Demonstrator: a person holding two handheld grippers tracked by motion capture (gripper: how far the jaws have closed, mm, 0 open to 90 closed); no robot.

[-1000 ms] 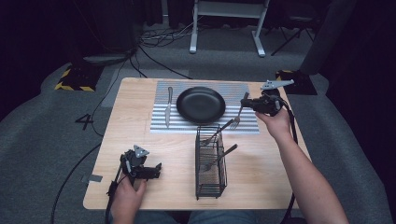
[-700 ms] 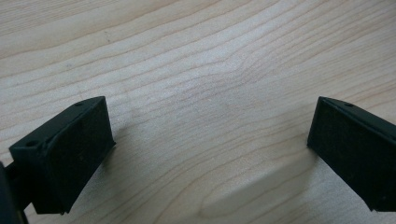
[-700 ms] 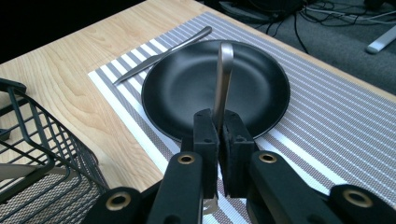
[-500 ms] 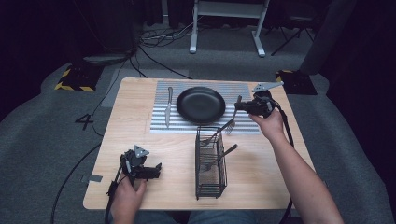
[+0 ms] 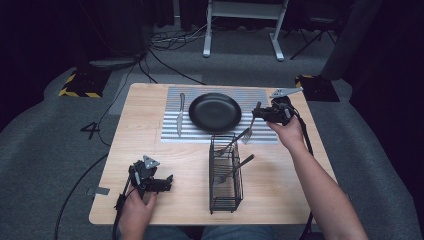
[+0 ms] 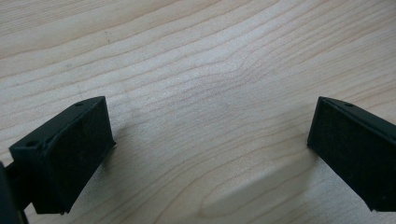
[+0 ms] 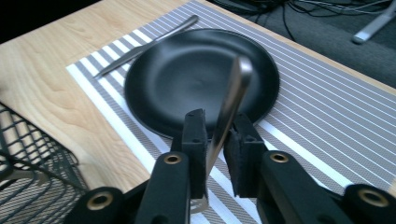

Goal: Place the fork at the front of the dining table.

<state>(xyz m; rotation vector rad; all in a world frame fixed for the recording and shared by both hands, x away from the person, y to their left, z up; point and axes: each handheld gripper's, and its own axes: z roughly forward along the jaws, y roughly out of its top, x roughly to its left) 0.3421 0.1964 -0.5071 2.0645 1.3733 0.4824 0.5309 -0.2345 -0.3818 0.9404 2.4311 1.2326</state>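
Hovering at the right edge of the striped placemat point(image 5: 260, 134), the right tool point(image 5: 258, 113) has a fork point(image 5: 248, 133) between its jaws, and those jaws have just been easing apart. In the right gripper view the fork's handle point(image 7: 232, 98) stands up through the narrow gap between the pads point(image 7: 194, 140); a sliver of space shows on the right pad's side, so the squeeze looks loosened, though whether the other pad touches is hard to say. From above, the fork hangs tines-down, its head over the mat just right of the black plate point(image 5: 215, 112) and just beyond the wire basket point(image 5: 225, 175). More cutlery leans inside that basket. A knife point(image 5: 180, 114) lies on the mat, left of the plate, apart from it.

Down at the near-left corner of the desk point(image 5: 150, 150), the left tool point(image 5: 169, 181) sits low in the person's hand, jaws spread wide with bare wood point(image 6: 205, 93) between them and nothing held.
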